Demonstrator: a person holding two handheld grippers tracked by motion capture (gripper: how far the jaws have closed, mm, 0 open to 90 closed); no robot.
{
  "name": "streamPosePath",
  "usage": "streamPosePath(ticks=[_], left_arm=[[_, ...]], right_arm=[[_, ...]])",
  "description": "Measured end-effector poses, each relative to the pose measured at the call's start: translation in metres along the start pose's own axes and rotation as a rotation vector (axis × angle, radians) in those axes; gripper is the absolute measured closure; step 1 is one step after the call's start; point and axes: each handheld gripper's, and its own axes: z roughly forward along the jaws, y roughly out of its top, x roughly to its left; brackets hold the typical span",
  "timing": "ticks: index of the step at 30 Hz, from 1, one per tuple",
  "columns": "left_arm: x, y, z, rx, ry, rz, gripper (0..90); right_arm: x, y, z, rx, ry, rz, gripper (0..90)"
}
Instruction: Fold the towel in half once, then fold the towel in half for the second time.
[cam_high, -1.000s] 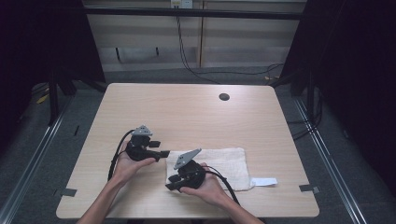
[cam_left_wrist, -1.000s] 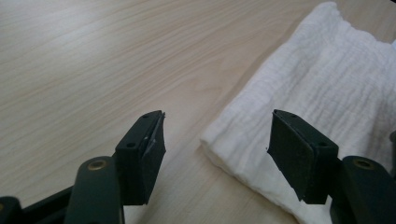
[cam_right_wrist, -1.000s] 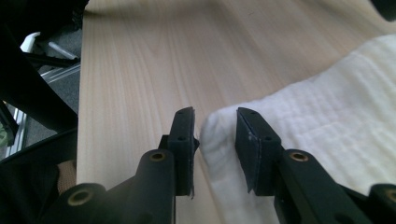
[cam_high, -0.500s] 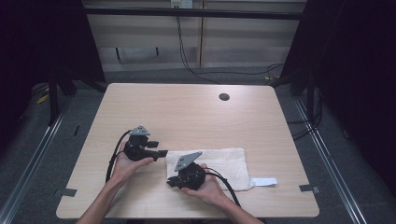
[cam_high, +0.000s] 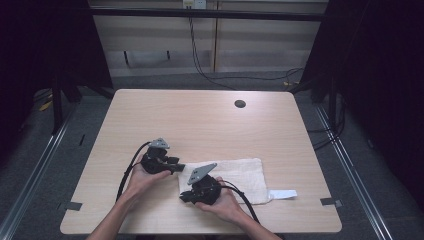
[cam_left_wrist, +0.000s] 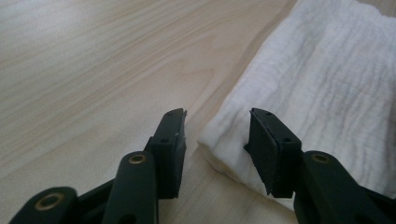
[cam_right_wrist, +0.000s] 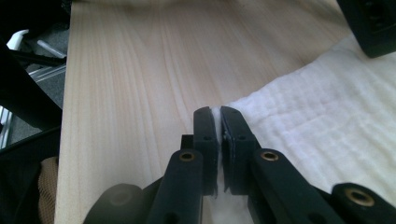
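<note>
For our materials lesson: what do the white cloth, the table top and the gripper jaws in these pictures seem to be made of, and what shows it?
White cloth: likely cotton gauze, matte; a fine crinkled weave shows.
Table top: pale wood or wood-look laminate, smooth; long grain lines show.
Left gripper and right gripper jaws: probably black plastic, dull, with brass-coloured pivots; the right is shut on the cloth's edge.

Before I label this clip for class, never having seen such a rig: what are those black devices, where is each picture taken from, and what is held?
A person holds a black two-jaw hand gripper in each hand at a pale wooden table. One camera looks down from above; the other two ride on the grippers.

A white crinkled cloth lies flat on the table. The right gripper is shut on the cloth's near-left corner. The left gripper has just been closing, its jaws astride another corner but not yet pressing it.
</note>
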Motion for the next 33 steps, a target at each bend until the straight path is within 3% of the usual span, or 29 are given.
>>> streamPosePath(ticks=[7, 9, 10, 13, 18, 28, 33], left_arm=[[0.002, -0.003, 0.002, 0.009, 0.006, 0.003, 55.0], [0.002, -0.003, 0.001, -0.003, 0.035, 0.006, 55.0], [0.003, -0.004, 0.002, 0.0, 0.015, -0.001, 54.8], [0.004, -0.004, 0.002, 0.0, 0.005, -0.002, 54.5], [-0.001, -0.001, 0.004, 0.034, -0.015, 0.026, 59.1], [-0.005, 0.001, 0.008, 0.032, -0.007, 0.052, 68.4], [-0.01, 0.001, 0.008, 0.056, -0.006, 0.082, 82.3]], right_arm=[[0.0, 0.0, 0.0, -0.003, -0.003, 0.011, 85.8], [-0.001, 0.0, 0.0, -0.003, 0.003, 0.01, 85.9], [-0.001, 0.0, 0.0, -0.002, 0.006, 0.012, 85.9], [-0.001, 0.0, 0.0, -0.005, 0.002, 0.016, 85.8], [0.004, -0.001, 0.0, -0.003, -0.03, 0.013, 85.2], [0.006, 0.001, 0.0, 0.011, -0.032, 0.019, 84.1], [0.008, 0.001, -0.001, 0.017, -0.028, 0.019, 84.2]])
